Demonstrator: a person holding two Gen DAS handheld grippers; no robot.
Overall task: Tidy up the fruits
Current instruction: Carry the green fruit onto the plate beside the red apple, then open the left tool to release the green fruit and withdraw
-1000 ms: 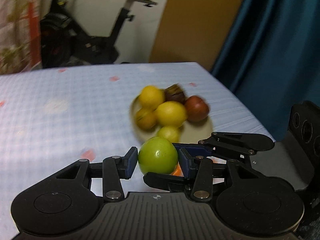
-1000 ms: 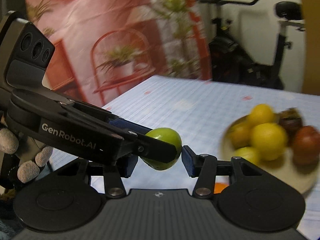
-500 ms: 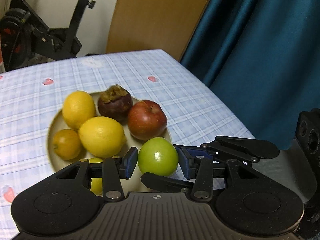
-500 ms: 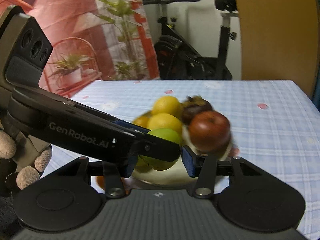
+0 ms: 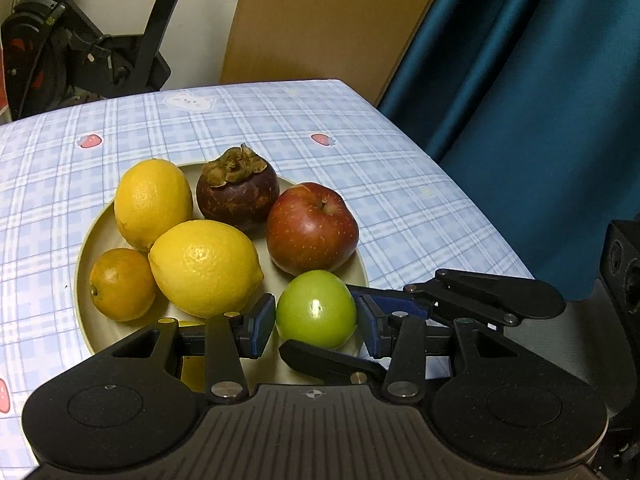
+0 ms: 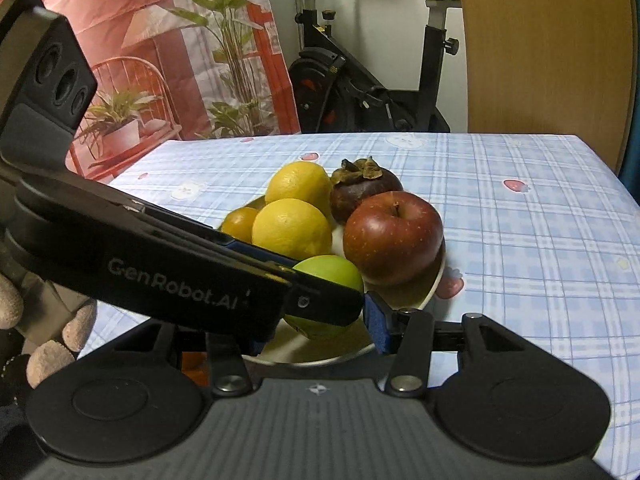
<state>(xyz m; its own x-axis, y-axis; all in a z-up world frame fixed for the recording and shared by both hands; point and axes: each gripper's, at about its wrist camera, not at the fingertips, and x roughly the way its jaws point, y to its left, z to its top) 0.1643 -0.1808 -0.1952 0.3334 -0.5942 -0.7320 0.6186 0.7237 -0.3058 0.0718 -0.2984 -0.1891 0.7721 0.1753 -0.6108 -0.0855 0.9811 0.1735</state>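
Crowded plate [image 5: 86, 264]; bare tablecloth [image 5: 420, 216] around

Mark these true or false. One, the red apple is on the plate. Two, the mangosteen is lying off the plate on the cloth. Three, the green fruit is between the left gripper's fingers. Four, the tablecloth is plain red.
1. True: the red apple sits on the plate.
2. False: the mangosteen is on the plate, just behind the apple.
3. True: the green fruit sits between the fingers of the left gripper.
4. False: the tablecloth is a blue and white check with small prints.
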